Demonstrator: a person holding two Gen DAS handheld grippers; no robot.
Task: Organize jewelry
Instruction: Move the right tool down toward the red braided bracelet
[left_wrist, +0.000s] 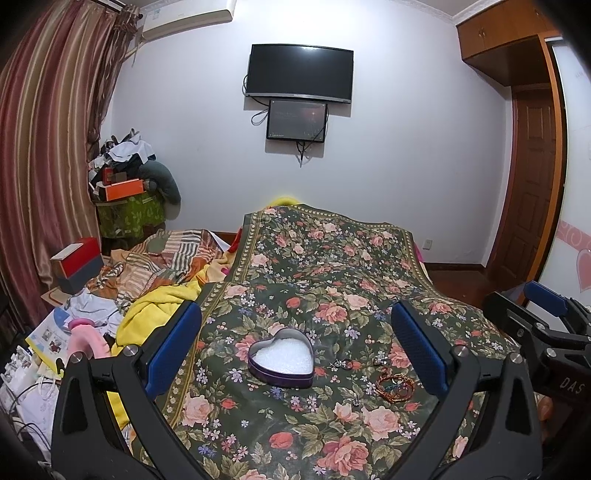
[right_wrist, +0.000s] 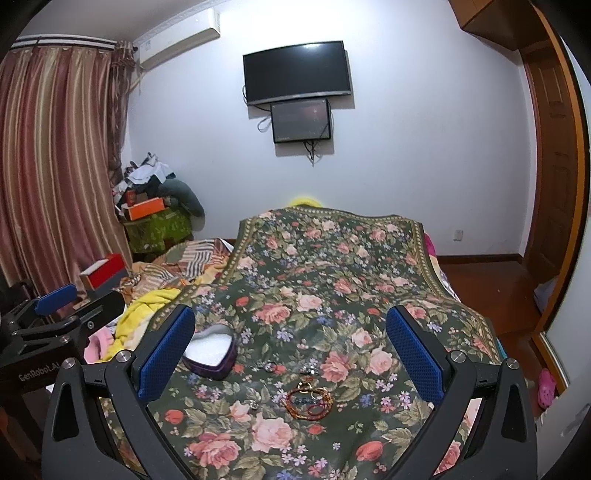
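Observation:
A purple heart-shaped tin (left_wrist: 281, 360) with white padding inside sits open on the floral cloth (left_wrist: 332, 266); it also shows in the right wrist view (right_wrist: 213, 353). To its right lie small rings (left_wrist: 345, 364) and a pile of amber beaded bracelets (left_wrist: 394, 387), which the right wrist view also shows (right_wrist: 309, 400), with the rings (right_wrist: 271, 366) beyond them. My left gripper (left_wrist: 295, 343) is open and empty, above the tin. My right gripper (right_wrist: 290, 343) is open and empty, above the bracelets.
The cloth covers a bed. Rumpled blankets and a yellow towel (left_wrist: 155, 306) lie to the left, with a red and grey box (left_wrist: 77, 264) and clutter beyond. A TV (left_wrist: 300, 72) hangs on the far wall. A wooden door (left_wrist: 532, 192) is at the right.

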